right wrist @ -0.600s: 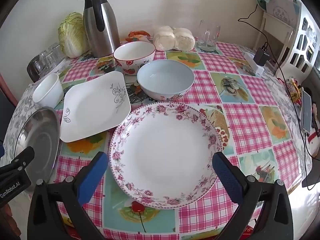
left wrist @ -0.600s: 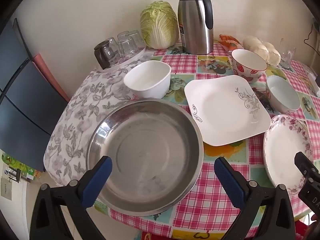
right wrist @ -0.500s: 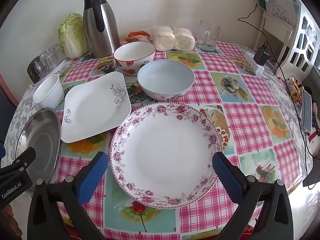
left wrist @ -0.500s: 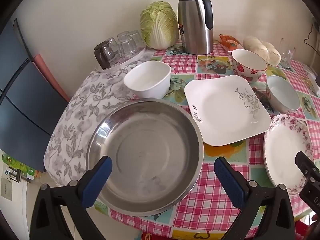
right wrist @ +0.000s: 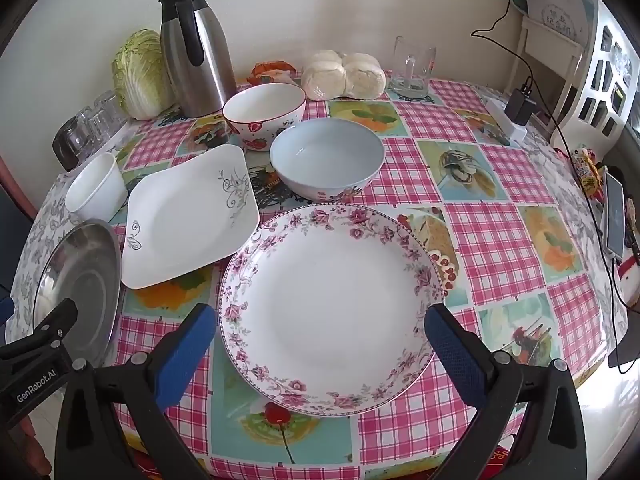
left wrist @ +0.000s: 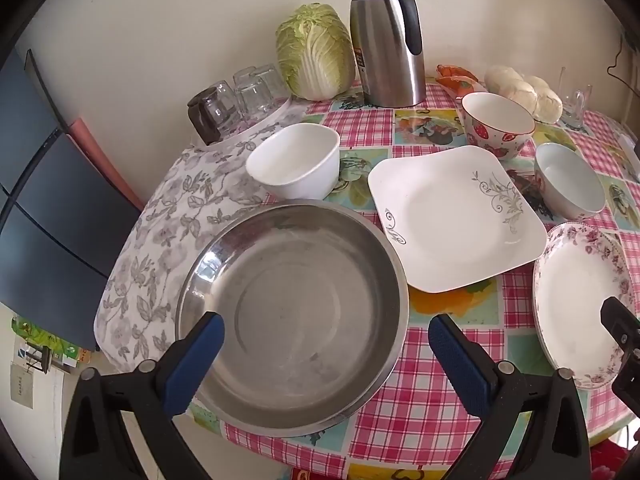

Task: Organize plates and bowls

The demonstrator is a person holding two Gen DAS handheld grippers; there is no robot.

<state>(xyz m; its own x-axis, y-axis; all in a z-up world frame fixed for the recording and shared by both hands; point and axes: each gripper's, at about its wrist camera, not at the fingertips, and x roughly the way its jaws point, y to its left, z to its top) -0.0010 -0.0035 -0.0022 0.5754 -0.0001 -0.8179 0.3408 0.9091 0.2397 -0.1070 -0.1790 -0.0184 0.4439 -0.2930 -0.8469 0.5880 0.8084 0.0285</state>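
My left gripper (left wrist: 324, 332) is open, its blue pads either side of the near part of a round steel plate (left wrist: 292, 320) at the table's left edge. My right gripper (right wrist: 320, 326) is open over the near part of a floral-rimmed round plate (right wrist: 328, 300). Between them lies a square white plate (left wrist: 452, 216) (right wrist: 184, 216). Behind stand a small white bowl (left wrist: 296, 164), a strawberry bowl (right wrist: 264, 114) and a pale blue bowl (right wrist: 328, 156).
At the back stand a steel thermos jug (left wrist: 384, 36), a cabbage (left wrist: 316, 52), upturned glasses (left wrist: 232, 100), bagged buns (right wrist: 344, 76) and a glass mug (right wrist: 412, 68). A charger and cable (right wrist: 520, 108) and a phone (right wrist: 614, 216) lie at the right edge.
Both grippers have shifted very slightly; the plates and bowls have not moved.
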